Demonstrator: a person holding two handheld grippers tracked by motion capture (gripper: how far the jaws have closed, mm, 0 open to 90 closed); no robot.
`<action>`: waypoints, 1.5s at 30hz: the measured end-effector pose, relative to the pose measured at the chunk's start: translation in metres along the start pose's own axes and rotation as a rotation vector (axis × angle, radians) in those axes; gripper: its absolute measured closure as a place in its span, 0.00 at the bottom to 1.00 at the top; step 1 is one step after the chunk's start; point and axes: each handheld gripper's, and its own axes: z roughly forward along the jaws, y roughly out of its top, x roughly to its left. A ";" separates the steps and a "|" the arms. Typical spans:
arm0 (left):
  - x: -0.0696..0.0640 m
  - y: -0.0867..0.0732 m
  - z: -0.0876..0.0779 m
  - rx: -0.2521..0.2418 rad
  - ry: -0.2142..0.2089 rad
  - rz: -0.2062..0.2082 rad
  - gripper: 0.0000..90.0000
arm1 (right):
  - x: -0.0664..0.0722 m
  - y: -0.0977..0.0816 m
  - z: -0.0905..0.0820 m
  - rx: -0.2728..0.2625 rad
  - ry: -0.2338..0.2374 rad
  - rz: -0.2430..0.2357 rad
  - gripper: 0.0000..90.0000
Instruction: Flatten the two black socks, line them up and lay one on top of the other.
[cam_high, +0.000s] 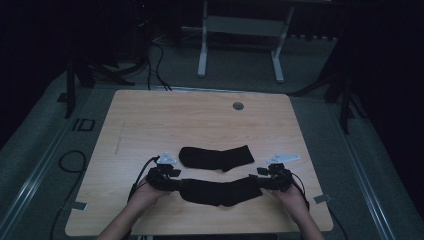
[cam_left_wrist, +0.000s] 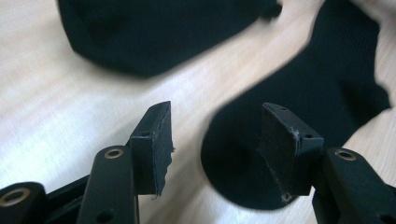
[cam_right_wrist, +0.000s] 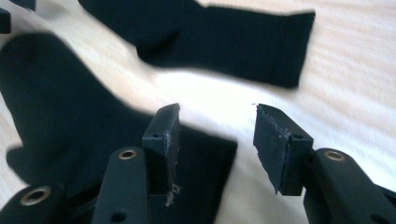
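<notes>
Over on the left, the left tool (cam_high: 172, 181) sits low at the toe end of the near sock (cam_high: 220, 191), and its jaws stand about half apart with nothing pinched; in the left gripper view the rounded toe (cam_left_wrist: 243, 172) lies flat on the table (cam_high: 150, 120) just beyond the pads (cam_left_wrist: 152, 149), free of them. The near sock stretches across the near part of the table between the two tools, a touch wavy, lying flat. Just beyond it, a little farther from the person, the far sock (cam_high: 216, 157) rests on its own, close to its partner but apart from it, toe to the left and cuff to the right. Moving right, the right tool (cam_high: 262, 180) sits at the cuff end of the near sock, jaws likewise roughly half open and gripping nothing; the right gripper view shows the cuff edge (cam_right_wrist: 205, 158) lying under the left-hand pad, the other pad over bare wood.
</notes>
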 end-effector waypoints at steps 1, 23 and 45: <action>0.000 0.000 0.000 0.000 0.000 0.000 0.50 | 0.001 -0.004 -0.002 0.004 -0.005 0.003 0.56; -0.012 -0.013 0.008 0.021 0.054 0.057 0.95 | 0.022 -0.023 0.007 0.085 -0.058 -0.066 0.95; 0.025 0.077 -0.035 -0.038 0.131 0.035 0.96 | -0.003 0.080 -0.014 -0.090 -0.064 -0.058 0.95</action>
